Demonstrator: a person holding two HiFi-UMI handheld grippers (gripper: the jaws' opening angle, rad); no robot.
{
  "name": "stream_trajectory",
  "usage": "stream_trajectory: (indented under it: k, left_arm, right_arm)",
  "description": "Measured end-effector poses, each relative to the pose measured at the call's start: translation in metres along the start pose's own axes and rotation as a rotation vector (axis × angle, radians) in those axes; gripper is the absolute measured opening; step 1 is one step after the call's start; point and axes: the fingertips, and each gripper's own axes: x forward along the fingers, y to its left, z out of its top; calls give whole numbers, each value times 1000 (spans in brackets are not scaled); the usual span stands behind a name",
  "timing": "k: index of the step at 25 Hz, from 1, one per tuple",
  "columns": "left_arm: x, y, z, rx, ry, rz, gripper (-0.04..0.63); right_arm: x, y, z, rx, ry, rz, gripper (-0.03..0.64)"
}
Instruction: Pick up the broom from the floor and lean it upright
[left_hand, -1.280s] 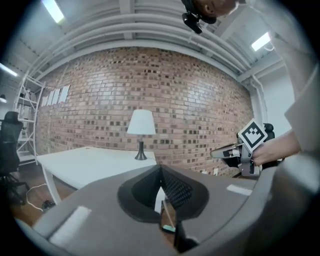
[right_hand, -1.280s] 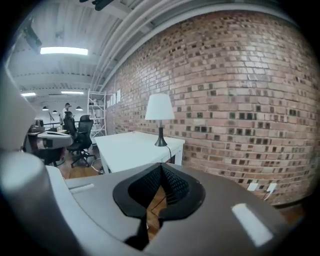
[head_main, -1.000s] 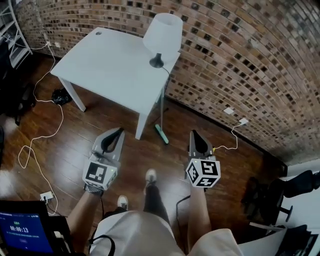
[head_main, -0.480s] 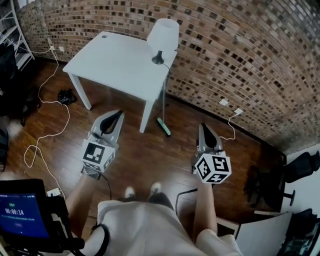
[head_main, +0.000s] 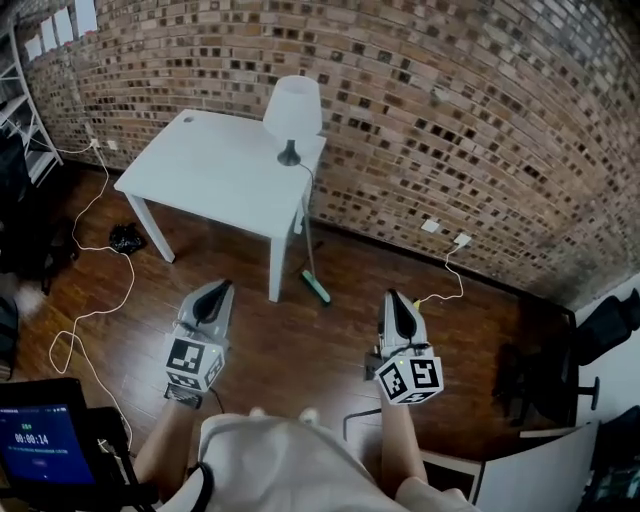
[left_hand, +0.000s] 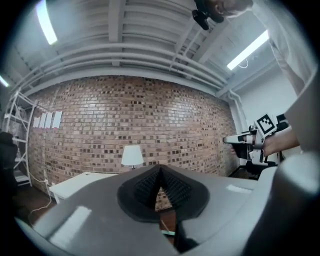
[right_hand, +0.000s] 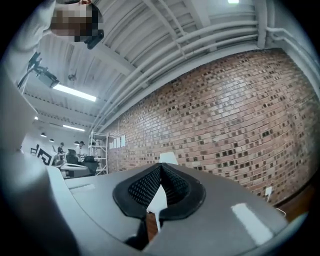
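Note:
The broom stands upright against the white table (head_main: 215, 165), its green head (head_main: 317, 289) on the wooden floor and its thin handle (head_main: 305, 220) resting at the table's right edge. My left gripper (head_main: 219, 291) is held level, left of and nearer than the broom, jaws shut with nothing in them. My right gripper (head_main: 392, 299) is level to the right of the broom, also shut and empty. In the left gripper view the closed pads (left_hand: 150, 187) leave a slit that shows the green head (left_hand: 169, 232). The right gripper view shows its pads (right_hand: 145, 187) together.
A white lamp (head_main: 292, 108) stands on the table's far corner by the brick wall (head_main: 450, 110). White cables (head_main: 95, 300) loop across the floor at left and another (head_main: 450, 270) runs from a wall socket. Black chairs (head_main: 560, 380) stand at right, a tablet (head_main: 40, 445) at bottom left.
The person has stepped back from the table. Both grippers have risen and drawn away from the broom, which stays leaning on the table. Both jaws stay shut.

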Motion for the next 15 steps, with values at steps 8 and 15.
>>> stream_trajectory:
  k: [8, 15]
  left_arm:
    - [7, -21, 6, 16, -5, 34, -2]
    - [-18, -29, 21, 142, -24, 41, -2]
  right_arm:
    - [-1, -8, -22, 4, 92, 22, 12]
    - [-20, -8, -17, -3, 108, -27, 12]
